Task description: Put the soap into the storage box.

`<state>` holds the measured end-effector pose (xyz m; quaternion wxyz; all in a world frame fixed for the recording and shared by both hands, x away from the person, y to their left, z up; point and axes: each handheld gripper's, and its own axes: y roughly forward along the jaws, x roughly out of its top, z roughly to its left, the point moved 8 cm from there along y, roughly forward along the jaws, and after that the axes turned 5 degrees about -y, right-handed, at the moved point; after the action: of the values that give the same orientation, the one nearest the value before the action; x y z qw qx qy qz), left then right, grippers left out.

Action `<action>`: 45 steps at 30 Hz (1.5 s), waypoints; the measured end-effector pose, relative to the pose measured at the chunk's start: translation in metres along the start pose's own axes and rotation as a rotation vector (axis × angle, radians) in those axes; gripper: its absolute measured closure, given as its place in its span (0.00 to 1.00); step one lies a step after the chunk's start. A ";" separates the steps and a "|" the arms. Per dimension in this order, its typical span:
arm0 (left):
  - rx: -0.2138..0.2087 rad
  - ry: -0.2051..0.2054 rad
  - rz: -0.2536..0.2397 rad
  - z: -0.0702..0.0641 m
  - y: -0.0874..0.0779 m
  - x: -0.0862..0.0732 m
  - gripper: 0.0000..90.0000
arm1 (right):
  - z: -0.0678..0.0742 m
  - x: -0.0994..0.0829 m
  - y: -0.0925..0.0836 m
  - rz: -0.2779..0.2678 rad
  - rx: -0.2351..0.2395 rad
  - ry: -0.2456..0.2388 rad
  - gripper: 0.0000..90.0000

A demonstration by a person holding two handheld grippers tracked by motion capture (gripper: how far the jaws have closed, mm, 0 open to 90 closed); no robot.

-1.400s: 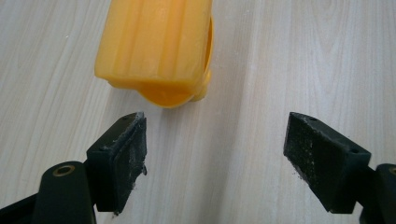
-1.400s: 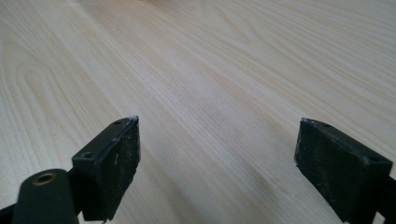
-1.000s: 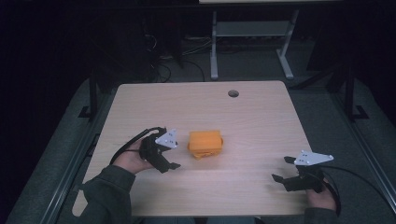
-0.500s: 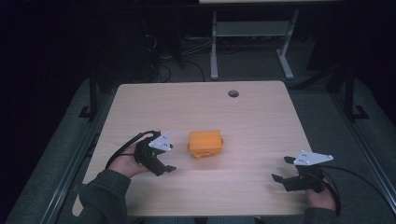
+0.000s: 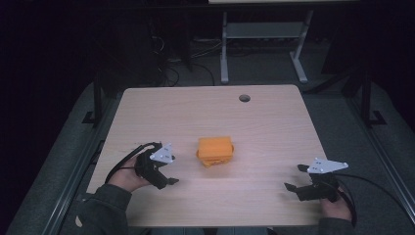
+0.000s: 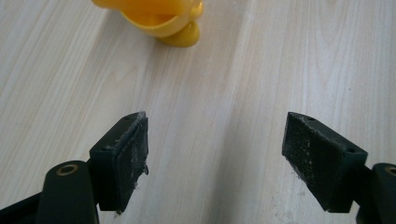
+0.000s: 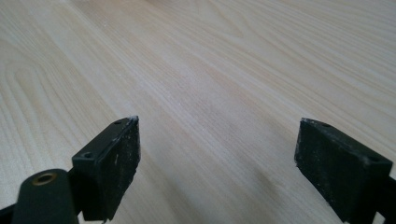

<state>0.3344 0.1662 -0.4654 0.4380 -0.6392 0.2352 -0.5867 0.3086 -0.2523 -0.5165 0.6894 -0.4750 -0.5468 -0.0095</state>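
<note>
- We start at the middle of the pale wooden table (image 5: 274, 122), where the orange plastic box-shaped container (image 5: 215, 151) sits on its own, a little toward our side, with nothing touching it.
- In the left gripper view, we catch the container's rounded yellow-orange underside (image 6: 163, 23) at the top edge, ahead of the jaws and off to their left.
- Our left gripper (image 5: 166, 178) hovers near the container, to its left and a bit closer to us, its jaws spread wide with bare wood between the black pads (image 6: 133, 154).
- Our right gripper (image 5: 296, 178) rests well apart from the container, out by the table's right near corner, its jaws equally wide and empty over the grain, pads (image 7: 116, 158) clear.
- As for progress, we judge the work barely begun: no grasp made, the container not lifted or opened as far as we can tell.
- What is left, in our reading: line the left jaws up with the container, close in, and take hold.
- Farther back, a small round dark hole (image 5: 244, 98) marks the table's far edge.
</note>
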 end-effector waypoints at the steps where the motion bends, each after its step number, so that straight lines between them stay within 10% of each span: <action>1: -0.001 -0.006 -0.002 -0.001 0.000 -0.001 0.25 | 0.000 0.000 0.001 -0.003 0.003 0.003 0.15; 45: 0.078 -0.156 -0.063 -0.004 0.007 -0.061 0.23 | 0.002 -0.002 0.005 0.027 0.006 -0.008 0.15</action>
<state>0.3195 0.2109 -0.5051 0.4610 -0.6726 0.1571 -0.5571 0.3089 -0.2486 -0.5212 0.6888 -0.4801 -0.5432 0.0033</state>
